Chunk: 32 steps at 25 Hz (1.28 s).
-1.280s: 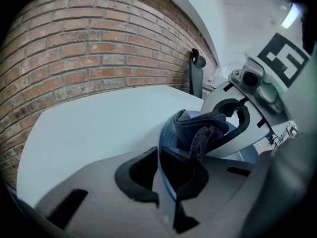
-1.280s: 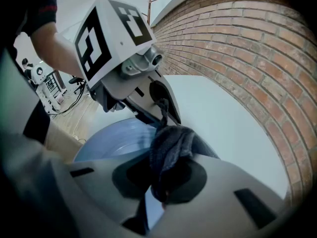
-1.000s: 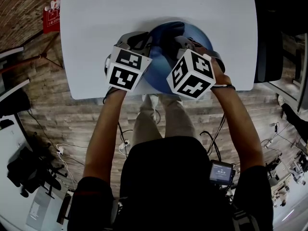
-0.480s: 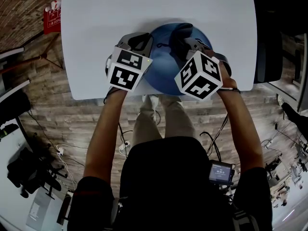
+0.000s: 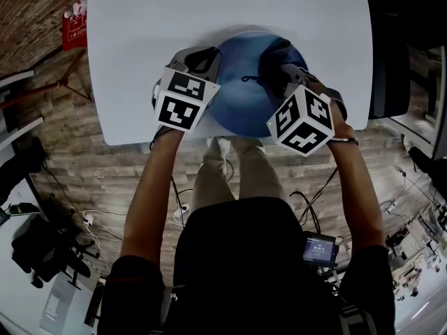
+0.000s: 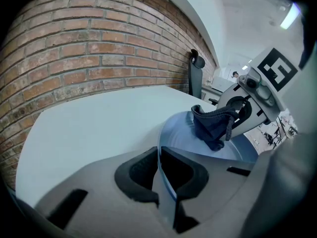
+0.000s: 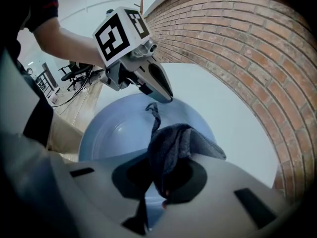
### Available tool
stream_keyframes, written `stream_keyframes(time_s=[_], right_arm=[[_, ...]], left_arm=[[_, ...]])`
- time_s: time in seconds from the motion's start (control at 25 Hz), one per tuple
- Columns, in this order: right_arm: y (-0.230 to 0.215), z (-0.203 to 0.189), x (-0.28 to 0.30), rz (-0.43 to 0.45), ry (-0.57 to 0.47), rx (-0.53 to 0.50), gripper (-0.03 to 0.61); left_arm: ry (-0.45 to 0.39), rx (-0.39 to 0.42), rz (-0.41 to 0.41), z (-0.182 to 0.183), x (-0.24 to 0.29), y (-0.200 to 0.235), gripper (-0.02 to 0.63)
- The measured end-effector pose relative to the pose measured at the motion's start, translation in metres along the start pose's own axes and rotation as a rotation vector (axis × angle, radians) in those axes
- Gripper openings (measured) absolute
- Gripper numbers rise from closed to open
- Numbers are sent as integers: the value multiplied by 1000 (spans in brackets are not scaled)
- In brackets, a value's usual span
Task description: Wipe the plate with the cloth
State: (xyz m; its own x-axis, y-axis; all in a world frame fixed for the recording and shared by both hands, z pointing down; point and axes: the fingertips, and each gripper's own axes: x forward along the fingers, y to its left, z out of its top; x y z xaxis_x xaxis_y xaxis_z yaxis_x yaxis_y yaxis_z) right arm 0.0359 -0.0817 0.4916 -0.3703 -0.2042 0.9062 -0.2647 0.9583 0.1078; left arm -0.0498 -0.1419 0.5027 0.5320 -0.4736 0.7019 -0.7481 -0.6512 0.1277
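Hanging over the blue plate [image 7: 114, 128], the dark cloth [image 7: 181, 143] seems crumpled.

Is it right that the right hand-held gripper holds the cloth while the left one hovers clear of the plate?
No: the left gripper view shows the left hand-held gripper shut on the plate rim, not clear of it. The rest stands.
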Motion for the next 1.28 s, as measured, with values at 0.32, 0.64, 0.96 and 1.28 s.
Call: stream_keyframes(time_s=[0.32,0.64,0.96,1.28], right_arm=[[3,-9,-2,3,19,0,41],[10,-24,-9,10,43,2,41],[21,-31,-14,46,54,22,41],[44,-30,-14,114,44,25,41]], left_arm=[[2,-1,0,-1,1,1,37],[3,-1,3,0,1,1,37],[2,0,9,0,0,2,37],[3,-19,15,-2,1,3,35]])
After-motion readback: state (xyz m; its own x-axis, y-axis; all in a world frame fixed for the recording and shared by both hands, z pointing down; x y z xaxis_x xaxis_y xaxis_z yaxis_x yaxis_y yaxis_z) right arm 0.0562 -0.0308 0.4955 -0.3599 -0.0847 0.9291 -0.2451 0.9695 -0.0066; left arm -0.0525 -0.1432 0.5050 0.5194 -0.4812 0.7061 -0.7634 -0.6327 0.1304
